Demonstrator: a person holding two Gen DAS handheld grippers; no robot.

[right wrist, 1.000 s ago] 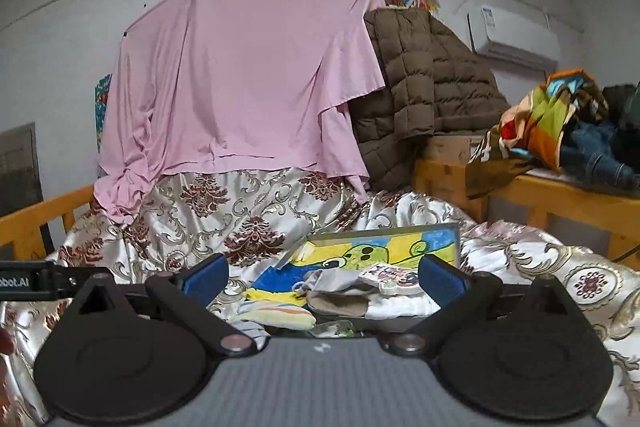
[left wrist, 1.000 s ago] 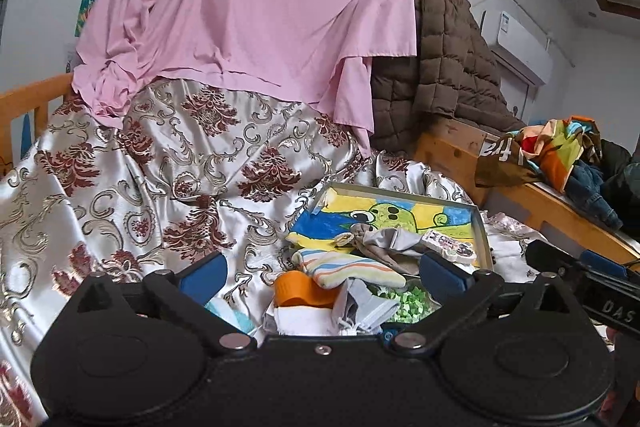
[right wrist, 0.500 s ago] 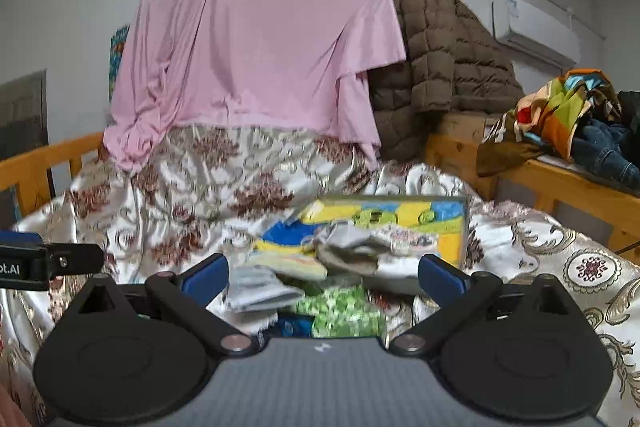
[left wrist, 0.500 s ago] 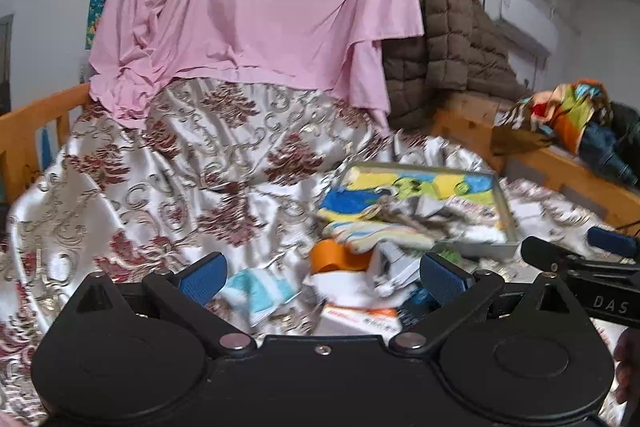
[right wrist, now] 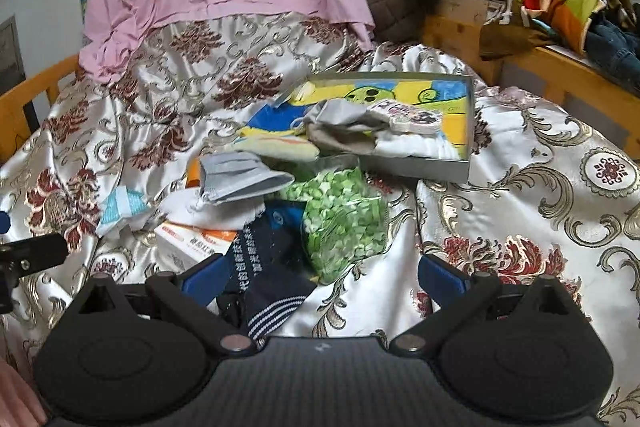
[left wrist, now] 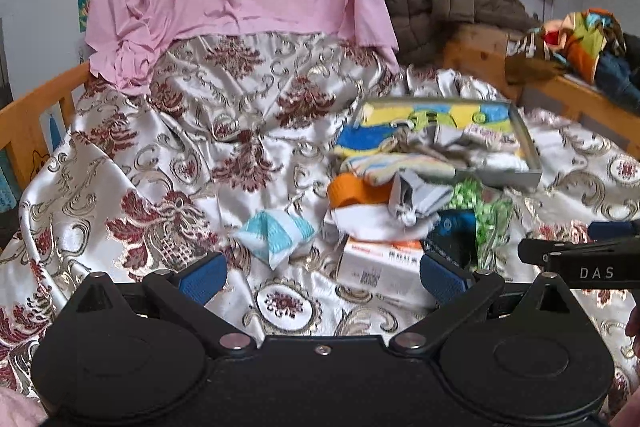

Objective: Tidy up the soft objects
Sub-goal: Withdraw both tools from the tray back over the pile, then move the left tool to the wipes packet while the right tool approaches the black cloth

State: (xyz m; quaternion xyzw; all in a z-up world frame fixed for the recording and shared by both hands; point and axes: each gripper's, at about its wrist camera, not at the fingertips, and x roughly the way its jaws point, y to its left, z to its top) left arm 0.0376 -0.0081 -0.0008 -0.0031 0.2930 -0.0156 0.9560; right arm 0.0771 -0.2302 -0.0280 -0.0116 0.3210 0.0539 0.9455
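Both the left gripper (left wrist: 322, 277) and the right gripper (right wrist: 322, 273) hover with jaws wide apart, holding nothing. Ahead, on the glossy brocade bedspread (right wrist: 520, 219), lies a rumpled heap: a dark ribbed sock (right wrist: 268, 267), a crinkly green-speckled bag (right wrist: 340, 219) and a grey folded cloth (right wrist: 240, 179). Beyond it, a shallow rectangular box (right wrist: 420, 167) holds more soft pieces.

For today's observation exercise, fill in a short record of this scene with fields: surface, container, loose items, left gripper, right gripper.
surface: patterned satin bedspread
container: shallow box with a cartoon-print lining, socks and cloths inside
loose items: dark sock, bag of green bits, grey cloth, blue-and-white sock, white carton
left gripper: open, empty
right gripper: open, dark sock lying between its fingers
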